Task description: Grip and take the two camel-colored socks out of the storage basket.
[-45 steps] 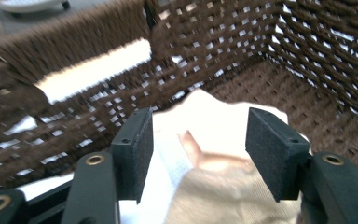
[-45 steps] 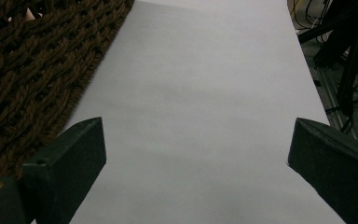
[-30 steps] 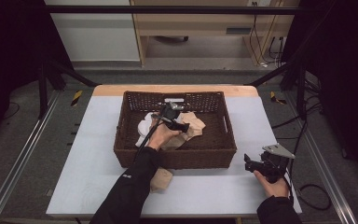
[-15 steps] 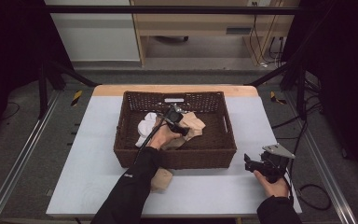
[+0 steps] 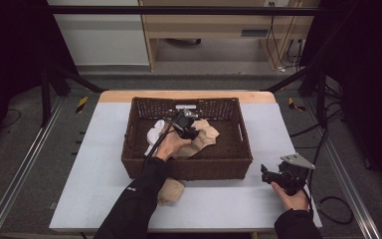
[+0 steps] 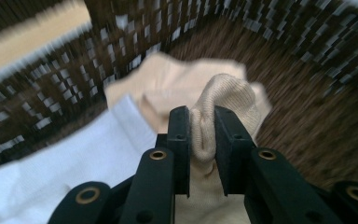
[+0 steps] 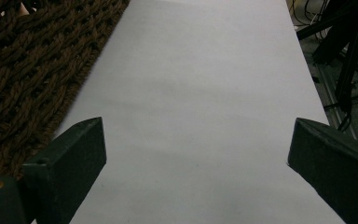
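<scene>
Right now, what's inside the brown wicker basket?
In the basket lie a beige knit cloth, pinched by the left gripper, and a white cloth beside it. The floor beneath both cloths is covered, so anything under them can't be seen.

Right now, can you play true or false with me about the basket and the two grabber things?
1. The left gripper pinches a beige cloth between its jaws. True.
2. The right gripper holds a white cloth. False: its jaws stand wide open over the bare table.
3. The basket is bright red plastic. False: it is dark brown wicker.
4. A white cloth lies in the basket beside the beige one. True.
</scene>
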A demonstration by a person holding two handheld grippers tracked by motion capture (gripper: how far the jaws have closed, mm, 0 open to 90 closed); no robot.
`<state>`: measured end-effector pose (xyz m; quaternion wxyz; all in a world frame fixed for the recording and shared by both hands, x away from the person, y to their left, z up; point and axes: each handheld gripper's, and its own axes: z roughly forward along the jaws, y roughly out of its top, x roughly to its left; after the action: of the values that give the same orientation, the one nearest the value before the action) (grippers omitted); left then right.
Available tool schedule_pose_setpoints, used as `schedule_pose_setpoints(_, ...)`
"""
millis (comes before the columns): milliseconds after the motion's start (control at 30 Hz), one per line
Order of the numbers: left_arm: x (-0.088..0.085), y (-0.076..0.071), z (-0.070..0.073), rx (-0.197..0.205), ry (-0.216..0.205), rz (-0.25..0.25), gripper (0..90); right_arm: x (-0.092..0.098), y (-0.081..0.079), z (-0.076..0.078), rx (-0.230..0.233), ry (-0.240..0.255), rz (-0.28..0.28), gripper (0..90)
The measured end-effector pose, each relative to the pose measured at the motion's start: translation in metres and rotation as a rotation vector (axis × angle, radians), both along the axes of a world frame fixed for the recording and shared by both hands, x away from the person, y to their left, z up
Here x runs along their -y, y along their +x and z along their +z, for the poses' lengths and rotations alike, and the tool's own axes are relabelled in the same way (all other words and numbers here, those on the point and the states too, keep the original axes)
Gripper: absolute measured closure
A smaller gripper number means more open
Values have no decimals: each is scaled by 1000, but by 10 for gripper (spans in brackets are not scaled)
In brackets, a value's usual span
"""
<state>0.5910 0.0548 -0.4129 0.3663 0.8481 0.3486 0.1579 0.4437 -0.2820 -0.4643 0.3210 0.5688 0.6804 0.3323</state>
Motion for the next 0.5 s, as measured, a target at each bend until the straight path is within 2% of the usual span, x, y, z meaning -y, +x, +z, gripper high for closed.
schedule_pose_setpoints(33, 0, 0, 0, 0, 0, 0, 769, 0, 0, 0, 0, 0, 0, 45)
schedule_pose_setpoints(100, -9, -8, 20, 69, -51, 1, 771, 0, 0, 0, 0, -1, -1, 45)
schedule_pose_setpoints(233, -18, -18, 39, 140, -93, 15, 774, 0, 0, 0, 5, -4, -3, 45)
schedule_pose_setpoints(300, -21, -24, 47, 166, -123, 16, 774, 0, -1, 1, 5, -2, -9, 45)
schedule_pose_setpoints(333, -21, -24, 47, 166, -123, 16, 773, 0, -1, 1, 5, -2, -9, 45)
schedule_pose_setpoints(400, -27, -33, 59, 204, -178, 21, 774, 1, -1, 1, 8, -4, -12, 44)
schedule_pose_setpoints(500, -33, -44, 70, 248, -221, 29, 774, 1, -1, 1, 11, -4, -13, 44)
